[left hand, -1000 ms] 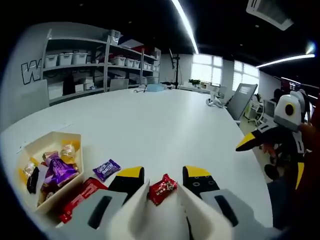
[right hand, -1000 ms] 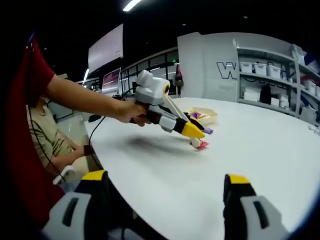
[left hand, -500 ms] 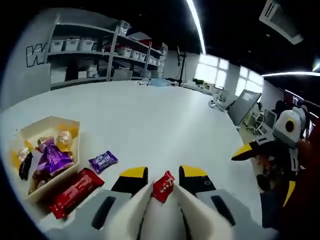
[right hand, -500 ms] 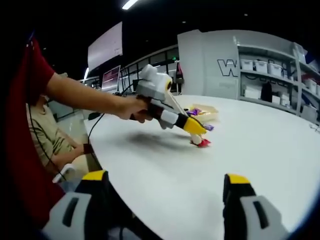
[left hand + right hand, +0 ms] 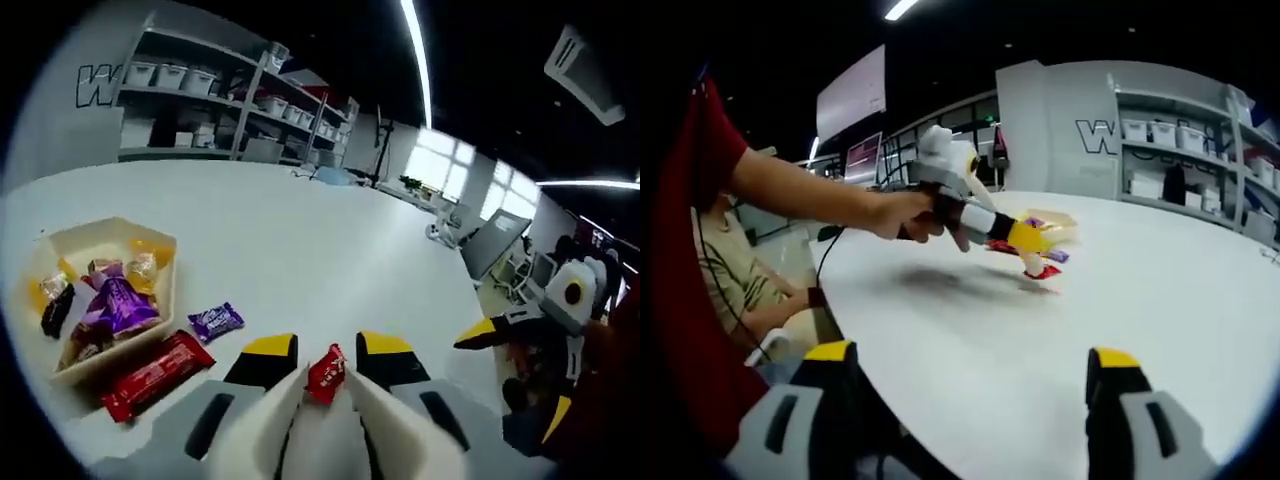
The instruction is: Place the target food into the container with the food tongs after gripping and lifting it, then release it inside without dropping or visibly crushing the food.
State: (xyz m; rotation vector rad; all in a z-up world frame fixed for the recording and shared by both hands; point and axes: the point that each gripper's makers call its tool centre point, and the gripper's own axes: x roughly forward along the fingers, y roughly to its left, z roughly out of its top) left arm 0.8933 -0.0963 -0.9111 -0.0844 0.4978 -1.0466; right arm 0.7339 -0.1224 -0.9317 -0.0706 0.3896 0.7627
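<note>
A small red wrapped candy [image 5: 326, 373] is pinched between the tips of white food tongs [image 5: 275, 420]. My left gripper [image 5: 327, 350] is shut on the tongs, its yellow-tipped jaws pressing their two arms. The cream paper container [image 5: 160, 300] lies on the table to the left and holds several wrapped sweets. In the right gripper view the left gripper [image 5: 1025, 237] carries the candy [image 5: 1045, 271] just above the table, in front of the container [image 5: 1058, 228]. My right gripper [image 5: 970, 355] stands open near the table's edge, nothing between its jaws.
A long red bar [image 5: 155, 375] and a purple candy [image 5: 217, 321] lie on the white table [image 5: 330, 250] beside the container. Shelving with bins [image 5: 200, 90] lines the far wall. A person's arm [image 5: 810, 195] holds the left gripper; a seated person [image 5: 735, 270] is at the left.
The left gripper has risen with the tongs, and the red candy has come up off the table. The right gripper has stayed still.
</note>
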